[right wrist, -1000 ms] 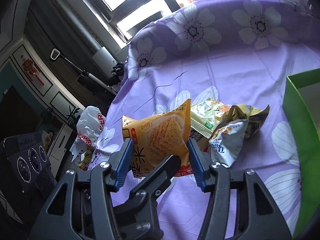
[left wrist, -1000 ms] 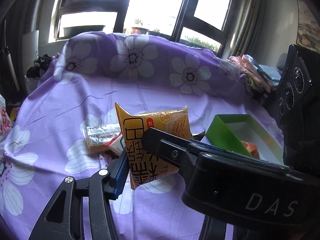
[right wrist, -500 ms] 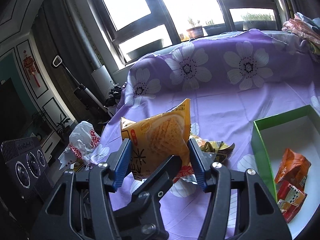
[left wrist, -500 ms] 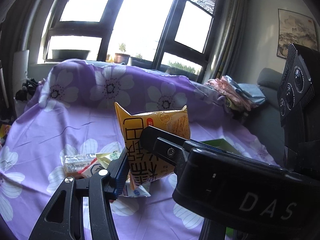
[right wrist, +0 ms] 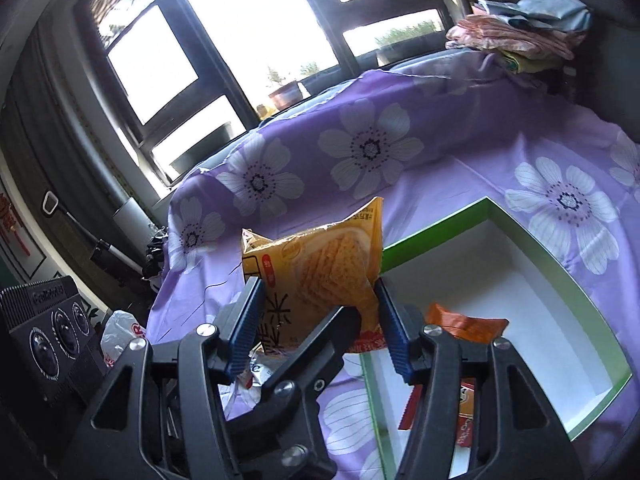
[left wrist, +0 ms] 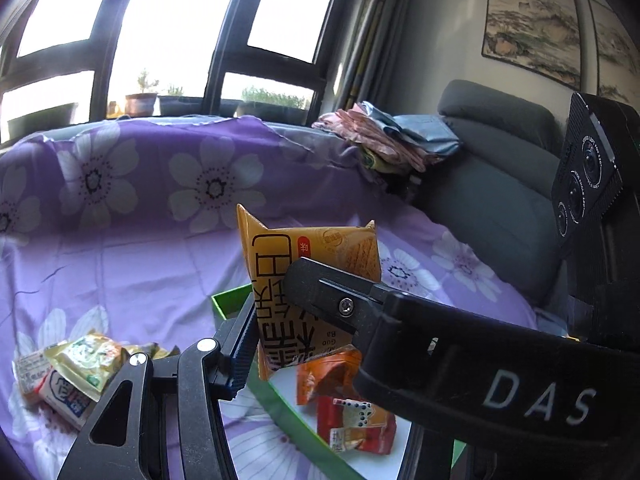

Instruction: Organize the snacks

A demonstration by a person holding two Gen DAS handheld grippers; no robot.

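The orange packet (right wrist: 320, 268) was held above the green box (right wrist: 436, 232), clamped between both grippers, left (left wrist: 276, 316) and right (right wrist: 318, 316). It was judged light, puffy, crushable; sealed edges suited gripping best.

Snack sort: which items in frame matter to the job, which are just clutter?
Job:
- yellow snack bag, gripped by left gripper and right gripper
- green box
- orange packets in the box
- loose snacks on the purple sheet

Clutter:
- folded clothes
- grey sofa
- wall paintings
- potted plant
- white plastic bag
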